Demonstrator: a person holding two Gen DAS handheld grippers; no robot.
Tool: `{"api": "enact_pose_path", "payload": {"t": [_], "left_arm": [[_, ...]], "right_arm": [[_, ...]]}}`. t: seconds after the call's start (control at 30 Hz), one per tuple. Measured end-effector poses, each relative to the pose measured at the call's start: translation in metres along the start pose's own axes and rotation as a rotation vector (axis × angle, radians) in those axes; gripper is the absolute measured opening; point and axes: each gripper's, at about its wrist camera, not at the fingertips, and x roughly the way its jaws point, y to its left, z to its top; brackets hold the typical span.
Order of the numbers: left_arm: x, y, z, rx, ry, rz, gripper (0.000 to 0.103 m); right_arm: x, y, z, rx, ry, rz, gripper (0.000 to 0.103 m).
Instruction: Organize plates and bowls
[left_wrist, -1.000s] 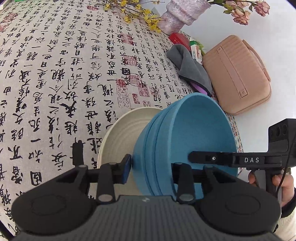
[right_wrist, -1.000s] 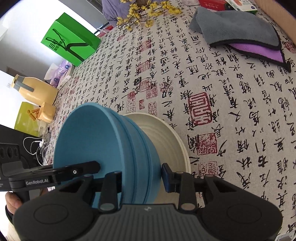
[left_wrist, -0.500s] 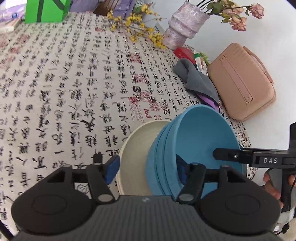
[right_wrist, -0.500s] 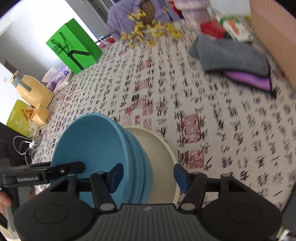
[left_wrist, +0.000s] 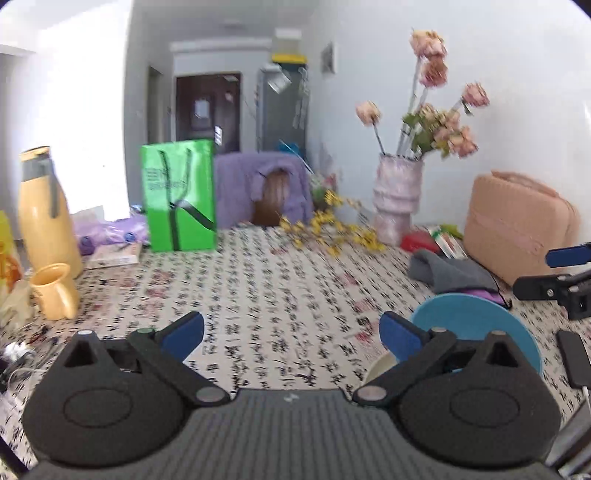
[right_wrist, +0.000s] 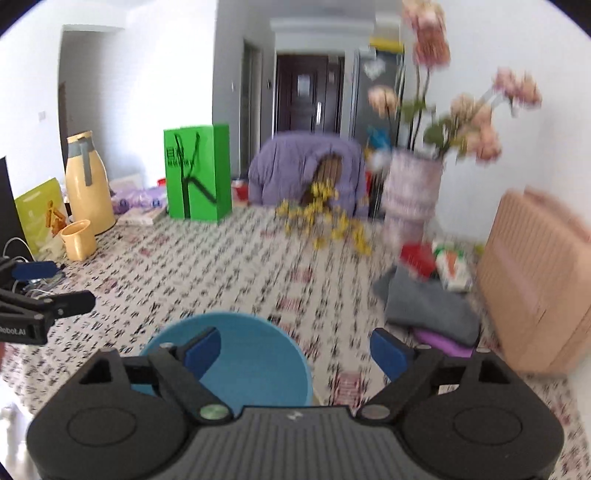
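A blue bowl (left_wrist: 476, 325) rests on the table over a cream plate (left_wrist: 380, 365), low right in the left wrist view. It also shows low in the right wrist view (right_wrist: 251, 354), behind my right gripper's left finger. My left gripper (left_wrist: 291, 334) is open and empty, raised to the left of the bowl. My right gripper (right_wrist: 295, 349) is open and empty, above and just right of the bowl. Each gripper shows at the edge of the other's view: the right one (left_wrist: 554, 273) and the left one (right_wrist: 40, 291).
The table wears a calligraphy-print cloth (left_wrist: 277, 280). A green bag (left_wrist: 179, 195), yellow flask (left_wrist: 44, 210) and yellow cup (left_wrist: 55, 291) stand at the back left. A vase of flowers (left_wrist: 397, 199), grey cloth (left_wrist: 450, 273) and pink case (left_wrist: 517, 225) are at the right. A phone (left_wrist: 574, 358) lies near the bowl.
Both grippers opened wide, let go of the blue bowl and pulled back and up. The views now look level across the room; the bowl stays on the cream plate.
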Motion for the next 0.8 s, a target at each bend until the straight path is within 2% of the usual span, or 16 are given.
{"api": "enact_pose_path", "payload": {"t": [0.13, 0.27, 0.37, 0.47, 0.8], "left_arm": [[-0.023, 0.003, -0.017, -0.004, -0.099, 0.081, 0.103], [-0.041, 0.002, -0.027, 0.027, -0.157, 0.099, 0.103], [-0.052, 0.001, -0.03, 0.04, -0.186, 0.109, 0.103], [-0.062, 0.002, -0.033, 0.024, -0.195, 0.104, 0.103], [-0.094, 0.004, -0.063, -0.006, -0.186, 0.09, 0.103]], "right_arm": [[-0.024, 0.034, -0.015, -0.092, -0.194, -0.038, 0.09], [-0.034, 0.061, -0.025, -0.114, -0.295, -0.076, 0.09], [-0.038, 0.075, -0.033, -0.102, -0.334, -0.09, 0.09], [-0.044, 0.081, -0.038, -0.071, -0.331, -0.045, 0.09], [-0.077, 0.092, -0.066, -0.014, -0.372, -0.029, 0.09]]}}
